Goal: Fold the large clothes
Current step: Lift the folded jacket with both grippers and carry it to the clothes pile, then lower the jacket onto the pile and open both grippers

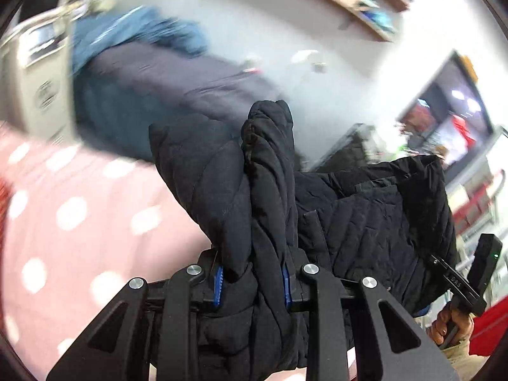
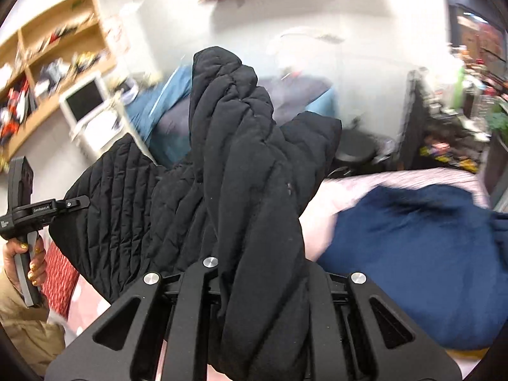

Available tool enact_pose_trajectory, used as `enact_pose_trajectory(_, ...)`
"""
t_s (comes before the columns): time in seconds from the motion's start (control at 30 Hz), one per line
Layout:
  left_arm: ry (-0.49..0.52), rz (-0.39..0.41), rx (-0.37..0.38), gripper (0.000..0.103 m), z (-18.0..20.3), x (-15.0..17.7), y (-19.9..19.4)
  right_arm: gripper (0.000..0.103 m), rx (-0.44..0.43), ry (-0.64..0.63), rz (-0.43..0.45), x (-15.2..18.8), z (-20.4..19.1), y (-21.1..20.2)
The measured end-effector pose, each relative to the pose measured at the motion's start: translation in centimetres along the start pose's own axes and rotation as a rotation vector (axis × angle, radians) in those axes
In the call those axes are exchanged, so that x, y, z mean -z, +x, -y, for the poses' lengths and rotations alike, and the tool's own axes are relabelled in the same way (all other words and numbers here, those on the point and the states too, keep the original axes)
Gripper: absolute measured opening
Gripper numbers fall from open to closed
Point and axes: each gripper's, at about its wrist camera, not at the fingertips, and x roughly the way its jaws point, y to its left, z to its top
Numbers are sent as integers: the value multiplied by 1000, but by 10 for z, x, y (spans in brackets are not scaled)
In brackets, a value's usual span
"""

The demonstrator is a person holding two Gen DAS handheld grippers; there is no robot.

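A black quilted jacket [image 1: 365, 216] hangs in the air between my two grippers, above a pink bedspread with white dots [image 1: 79, 216]. My left gripper [image 1: 254, 282] is shut on a bunched edge of the jacket; its blue pads [image 1: 218, 282] press the cloth. My right gripper [image 2: 260, 270] is shut on another bunched edge of the jacket [image 2: 241, 146], which covers its fingertips. The right gripper shows in the left wrist view [image 1: 457, 282], and the left gripper shows in the right wrist view [image 2: 76, 203].
A navy garment [image 2: 412, 254] lies on the pink bedspread [image 2: 343, 190] to the right. Blue and dark purple bedding [image 1: 143, 73] is piled at the back. A white device [image 2: 89, 108] and wooden shelves [image 2: 57, 31] stand at the left wall.
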Motion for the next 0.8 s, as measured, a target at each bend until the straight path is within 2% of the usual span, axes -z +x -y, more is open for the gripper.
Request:
enact_pose_trajectory(0.07, 30, -1, 69, 25, 55, -8, 29, 14, 48, 42, 48, -10, 53, -31)
enact_pose_trajectory(0.13, 75, -18, 121, 25, 107, -10, 65, 14, 112, 109, 95, -15, 122, -70)
enact_pose_trajectory(0.17, 99, -37, 153, 25, 137, -8, 90, 14, 136, 124, 109, -14, 141, -82)
enact_pose_trajectory(0.2, 113, -60, 184, 25, 162, -6, 113, 14, 195, 153, 129, -10, 181, -103)
enact_pose_trajectory(0.27, 123, -125, 248, 25, 209, 7, 164, 14, 263, 217, 141, -1, 229, -125)
enact_pose_trajectory(0.33, 90, -232, 280, 25, 244, 23, 225, 15, 338, 322, 136, 17, 289, -149)
enact_pose_trajectory(0.43, 71, -363, 234, 25, 268, 43, 298, 17, 418, 497, 104, 55, 360, -171)
enact_pose_trajectory(0.47, 105, -387, 153, 26, 276, 55, 322, 18, 417, 575, 77, 72, 386, -170)
enact_pose_trajectory(0.53, 146, -401, 67, 33, 279, 62, 344, 21, 361, 749, 58, 111, 427, -164)
enact_pose_trajectory(0.57, 146, -426, 40, 40, 275, 65, 358, 27, 313, 850, 50, 135, 448, -157)
enact_pose_trajectory(0.6, 127, -442, 38, 42, 266, 66, 363, 35, 290, 914, 54, 151, 462, -150)
enact_pose_trajectory(0.67, 66, -471, 54, 50, 255, 65, 376, 42, 264, 977, 61, 169, 478, -139)
enact_pose_trajectory(0.7, 72, -471, 48, 53, 253, 64, 379, 47, 269, 981, 51, 173, 484, -130)
enact_pose_trajectory(0.77, 135, -460, 3, 67, 254, 70, 384, 51, 292, 965, 35, 169, 485, -118)
enact_pose_trajectory(0.8, 158, -454, -16, 69, 254, 74, 383, 52, 307, 962, 25, 167, 487, -112)
